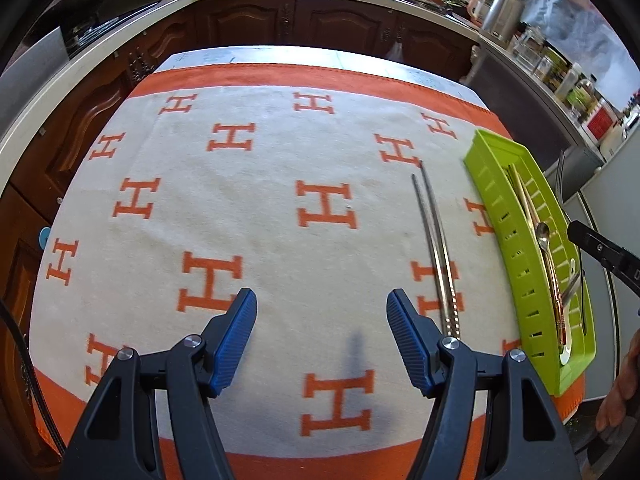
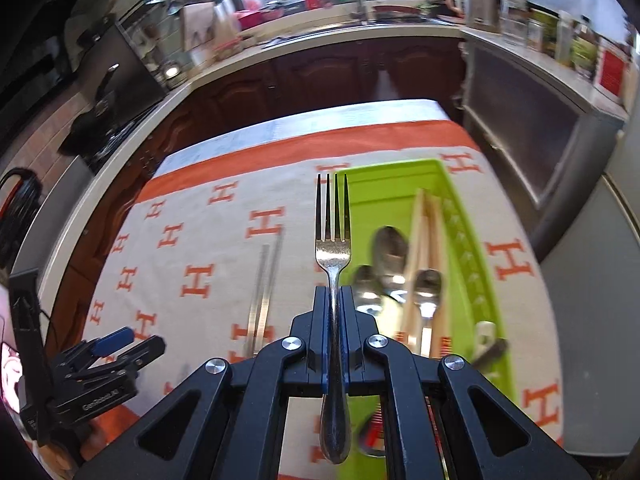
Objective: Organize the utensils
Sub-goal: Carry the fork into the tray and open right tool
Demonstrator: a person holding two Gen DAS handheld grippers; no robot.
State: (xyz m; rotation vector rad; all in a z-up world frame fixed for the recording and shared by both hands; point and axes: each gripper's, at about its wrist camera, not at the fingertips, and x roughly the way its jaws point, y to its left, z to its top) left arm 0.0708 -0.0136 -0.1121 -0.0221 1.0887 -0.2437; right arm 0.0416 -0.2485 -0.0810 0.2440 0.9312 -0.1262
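My right gripper [image 2: 333, 294] is shut on a steel fork [image 2: 333, 240], tines pointing away, held in the air over the left edge of the green slotted tray [image 2: 384, 178]. Spoons [image 2: 390, 256] and wooden chopsticks [image 2: 426, 236] lie in that tray. In the left wrist view the tray [image 1: 496, 184] stands at the table's right side, with the fork [image 1: 560, 178] and the right gripper's finger [image 1: 596, 244] above it. A pair of metal chopsticks [image 1: 438, 252] lies on the cloth left of the tray. My left gripper [image 1: 322, 314] hovers open over the cloth, nothing between its fingers.
A white cloth with orange H letters and an orange border [image 1: 256, 76] covers the table. Dark wooden cabinets [image 1: 248, 20] and a countertop with a sink surround it. A person's hand [image 1: 622, 392] shows at the right edge. A grey appliance [image 2: 516, 120] stands right of the table.
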